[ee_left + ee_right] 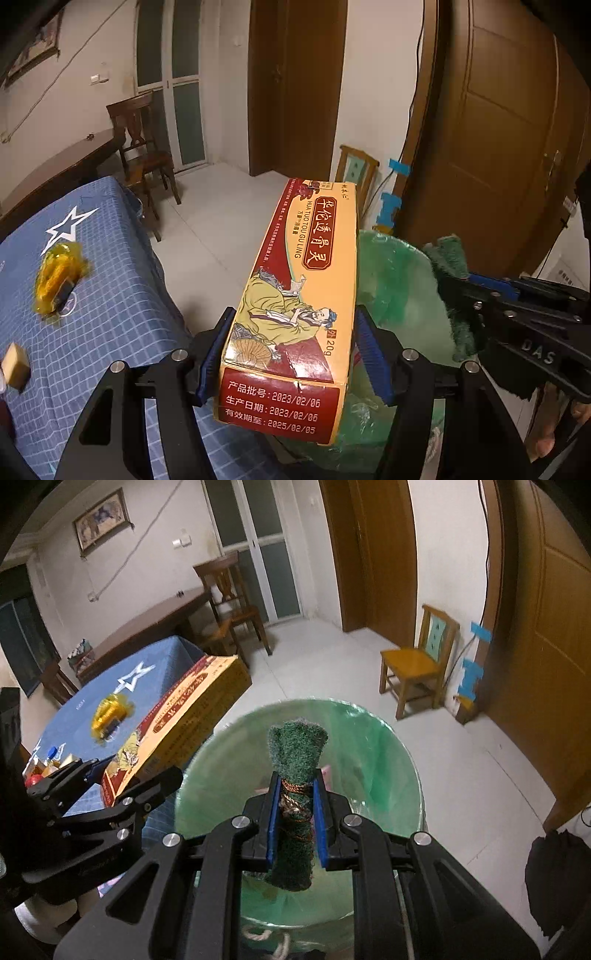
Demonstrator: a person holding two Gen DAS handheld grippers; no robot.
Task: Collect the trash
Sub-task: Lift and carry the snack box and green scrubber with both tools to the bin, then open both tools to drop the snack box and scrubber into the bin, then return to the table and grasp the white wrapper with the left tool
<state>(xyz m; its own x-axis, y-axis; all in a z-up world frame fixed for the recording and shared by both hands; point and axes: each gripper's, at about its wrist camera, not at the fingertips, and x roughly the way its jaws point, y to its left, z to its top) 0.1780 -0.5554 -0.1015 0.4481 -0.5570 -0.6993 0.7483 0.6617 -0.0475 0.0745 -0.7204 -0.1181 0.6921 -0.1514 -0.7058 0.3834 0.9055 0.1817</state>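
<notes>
Right wrist: scouring pad between claw pads.

bin liner — base hidden by fingers | yellow wrapper — blurred | box hides bin

A long yellow-and-red carton at frame centre reads "HUA TUO TOU GU LING", "20g", with dates 2023/02/06 and 2025/02/05; "DAS" marks the right gripper, lower right.
</notes>
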